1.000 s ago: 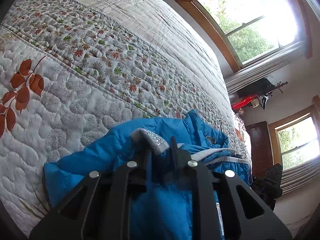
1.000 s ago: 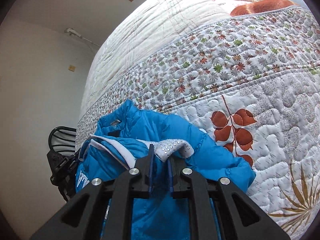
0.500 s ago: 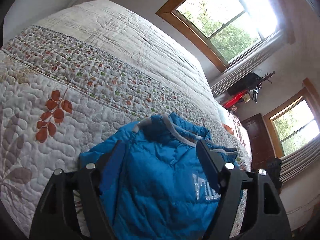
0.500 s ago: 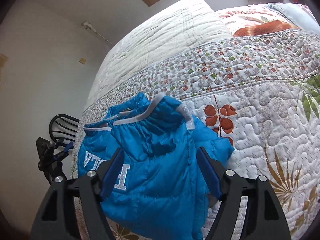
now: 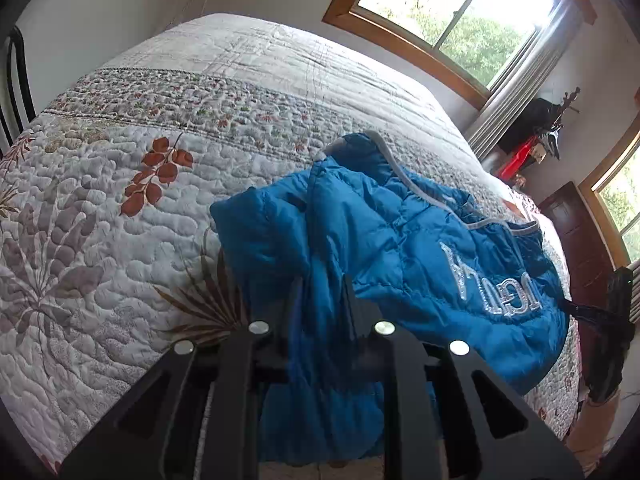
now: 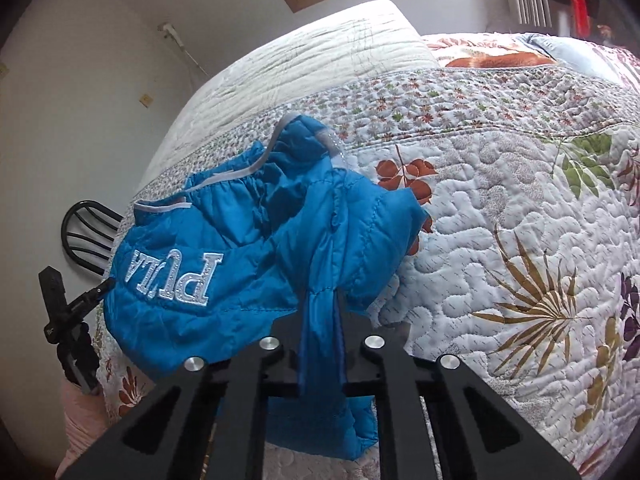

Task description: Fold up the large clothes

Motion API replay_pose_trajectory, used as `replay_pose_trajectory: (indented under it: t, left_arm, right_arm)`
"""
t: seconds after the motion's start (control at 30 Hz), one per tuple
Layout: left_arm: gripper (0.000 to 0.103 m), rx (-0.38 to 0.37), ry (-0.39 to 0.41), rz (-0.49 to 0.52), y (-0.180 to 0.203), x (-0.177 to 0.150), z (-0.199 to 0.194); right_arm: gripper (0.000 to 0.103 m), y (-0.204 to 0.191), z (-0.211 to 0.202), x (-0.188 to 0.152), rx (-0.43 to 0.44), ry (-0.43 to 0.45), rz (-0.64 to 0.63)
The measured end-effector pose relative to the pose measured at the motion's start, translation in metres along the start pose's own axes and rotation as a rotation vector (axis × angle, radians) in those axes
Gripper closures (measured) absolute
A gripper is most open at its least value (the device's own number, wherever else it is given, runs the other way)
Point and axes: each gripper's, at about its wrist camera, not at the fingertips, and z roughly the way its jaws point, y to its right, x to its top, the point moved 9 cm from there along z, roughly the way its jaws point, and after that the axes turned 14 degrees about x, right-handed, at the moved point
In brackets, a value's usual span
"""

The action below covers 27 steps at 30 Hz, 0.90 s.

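A blue puffer jacket (image 5: 400,240) with silver letters lies crumpled near the front edge of the quilted bed (image 5: 120,240). In the left wrist view my left gripper (image 5: 322,284) is closing its jaws, and a fold of the jacket's near left side is pinched between them. The right wrist view shows the same jacket (image 6: 240,232) with its lettering upside down. My right gripper (image 6: 322,300) has its jaws closing tight on a narrow bunch of blue fabric at the jacket's near right side. The fabric hangs down between both pairs of fingers.
The floral quilt (image 6: 520,240) stretches far beyond the jacket, with pillows (image 6: 500,60) at the head. A black chair (image 6: 88,232) stands beside the bed. A black device (image 6: 56,300) sits at the jacket's far side edge. Windows (image 5: 440,8) and a dark door (image 5: 580,240) line the walls.
Both grippers let go of the grey trim, opened wide and drew back over the jacket. Now each has closed on blue fabric at the near edge.
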Motion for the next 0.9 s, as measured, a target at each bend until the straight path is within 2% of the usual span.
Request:
replay_pose_trajectory:
  t: [0.1, 0.17, 0.23, 0.3, 0.37, 0.57, 0.6, 0.7, 0.73, 0.77, 0.8, 0.83, 0.9]
  left_arm:
    - [0.093, 0.003, 0.035, -0.030, -0.004, 0.008, -0.007]
    - [0.095, 0.015, 0.008, -0.053, -0.011, 0.010, 0.005]
    - [0.103, 0.063, -0.011, -0.071, -0.026, 0.009, 0.024]
    - [0.103, 0.092, -0.049, -0.078, -0.039, 0.004, 0.045]
    - [0.103, 0.069, -0.075, -0.069, -0.044, -0.006, 0.059]
    - [0.099, 0.062, -0.054, -0.063, -0.046, -0.009, 0.048]
    - [0.092, 0.064, -0.053, -0.059, -0.045, -0.009, 0.043]
    - [0.047, 0.074, -0.021, -0.047, -0.045, -0.006, 0.025]
    - [0.044, 0.087, -0.005, -0.038, -0.047, -0.005, 0.019]
    - [0.042, 0.080, -0.003, -0.024, -0.047, -0.005, 0.015]
    - [0.034, 0.047, -0.011, -0.018, -0.047, -0.006, 0.012]
    - [0.031, 0.020, -0.019, -0.027, -0.048, -0.008, 0.009]
    - [0.030, -0.029, -0.030, -0.049, -0.050, -0.010, 0.005]
  right_arm:
    - [0.096, 0.004, -0.006, 0.006, 0.013, 0.015, 0.047]
    - [0.096, 0.014, 0.002, 0.007, 0.009, 0.007, 0.079]
    - [0.097, 0.028, 0.015, 0.005, 0.003, -0.012, 0.118]
    - [0.097, 0.043, 0.029, 0.001, 0.018, -0.030, 0.157]
    - [0.097, 0.051, 0.037, -0.003, 0.036, -0.036, 0.174]
    - [0.095, 0.050, 0.039, -0.006, -0.021, -0.046, 0.143]
    - [0.093, 0.047, 0.036, -0.007, -0.031, -0.042, 0.132]
    - [0.080, 0.035, 0.023, -0.007, -0.017, -0.020, 0.119]
    - [0.076, 0.030, 0.018, -0.008, -0.003, -0.011, 0.115]
    - [0.068, 0.026, 0.013, -0.009, 0.009, -0.001, 0.113]
    - [0.061, 0.022, 0.007, -0.010, 0.018, 0.007, 0.107]
    - [0.058, 0.020, 0.002, -0.011, 0.021, 0.014, 0.105]
    - [0.047, 0.017, -0.009, -0.012, 0.034, 0.032, 0.108]
